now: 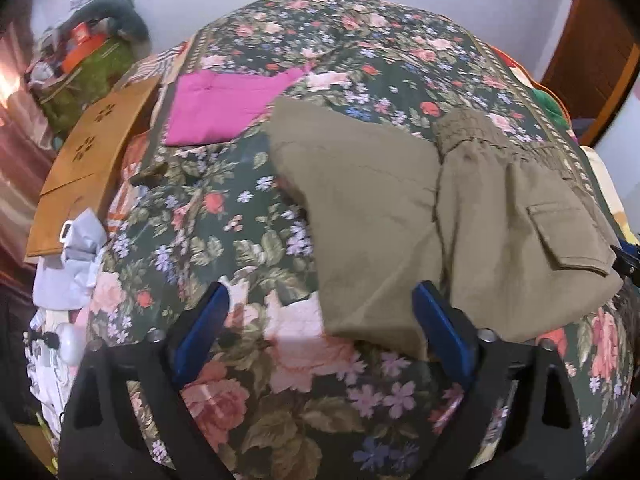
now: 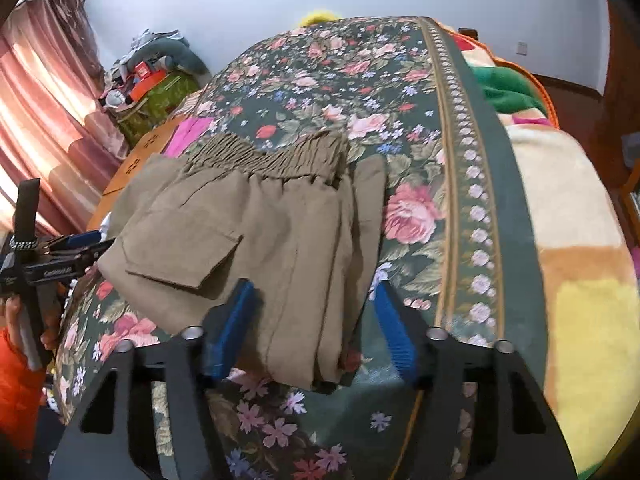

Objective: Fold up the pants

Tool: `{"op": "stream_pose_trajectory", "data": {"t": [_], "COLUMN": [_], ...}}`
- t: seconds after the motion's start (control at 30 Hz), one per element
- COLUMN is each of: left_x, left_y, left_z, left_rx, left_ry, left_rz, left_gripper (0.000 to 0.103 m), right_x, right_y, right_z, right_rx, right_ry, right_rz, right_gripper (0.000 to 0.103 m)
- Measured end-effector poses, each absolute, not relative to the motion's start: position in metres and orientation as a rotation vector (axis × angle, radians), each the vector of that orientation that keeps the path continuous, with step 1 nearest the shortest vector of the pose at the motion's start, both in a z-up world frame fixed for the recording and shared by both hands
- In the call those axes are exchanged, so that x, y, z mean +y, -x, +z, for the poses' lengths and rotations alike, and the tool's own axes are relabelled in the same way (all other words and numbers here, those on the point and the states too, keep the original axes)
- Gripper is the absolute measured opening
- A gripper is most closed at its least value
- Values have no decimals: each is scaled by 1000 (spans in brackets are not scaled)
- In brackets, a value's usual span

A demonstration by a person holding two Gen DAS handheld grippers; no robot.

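Olive-khaki cargo pants [image 1: 460, 216] lie partly folded on the floral bedspread [image 1: 224, 240], with the elastic waistband at the far right and a flap pocket on top. My left gripper [image 1: 320, 312] is open, its blue pads [image 1: 204, 320] wide apart, over the near left corner of the folded leg. In the right wrist view the pants [image 2: 260, 232] lie just ahead. My right gripper [image 2: 316, 312] is open, its pads [image 2: 232, 320] either side of the near folded edge, not closed on it. The left gripper [image 2: 60, 256] shows at the left edge.
A folded pink garment [image 1: 224, 108] lies on the bed beyond the pants. A wooden board [image 1: 92, 160] runs along the left side, with cluttered boxes [image 1: 84, 68] and a curtain [image 2: 40, 120] behind. A multicolour blanket [image 2: 568, 240] covers the bed's right side.
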State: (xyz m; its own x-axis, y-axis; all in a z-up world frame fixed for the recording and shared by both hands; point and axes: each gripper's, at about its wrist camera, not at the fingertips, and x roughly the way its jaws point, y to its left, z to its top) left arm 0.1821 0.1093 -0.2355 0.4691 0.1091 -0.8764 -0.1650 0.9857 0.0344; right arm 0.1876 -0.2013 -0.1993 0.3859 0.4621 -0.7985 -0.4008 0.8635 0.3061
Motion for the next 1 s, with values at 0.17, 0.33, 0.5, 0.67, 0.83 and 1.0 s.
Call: {"op": "stream_pose_trajectory", "data": {"t": [0.17, 0.33, 0.5, 0.67, 0.83, 1.0], "left_x": [119, 125, 135, 137, 131, 137], "left_y": [-169, -155, -152, -170, -207, -246], "left_z": [-235, -235, -221, -205, -199, -216], "left_rx": [1056, 1058, 1026, 997, 977, 1025], "left_ry": [64, 53, 70, 95, 76, 71], "left_rz": [222, 232, 221, 179, 137, 135], "left_gripper": [74, 73, 73, 73, 73, 57], "right_x": [-197, -199, -198, -196, -195, -186], "right_y": [-179, -180, -180, -187, -207, -221], "right_z": [-198, -198, -193, -184, -180, -192], "right_rx": [1016, 1019, 1010, 994, 982, 1010], "right_ry": [2, 19, 34, 80, 56, 52], "right_rz": [564, 561, 557, 545, 532, 543], "right_gripper": [40, 39, 40, 40, 40, 40]}}
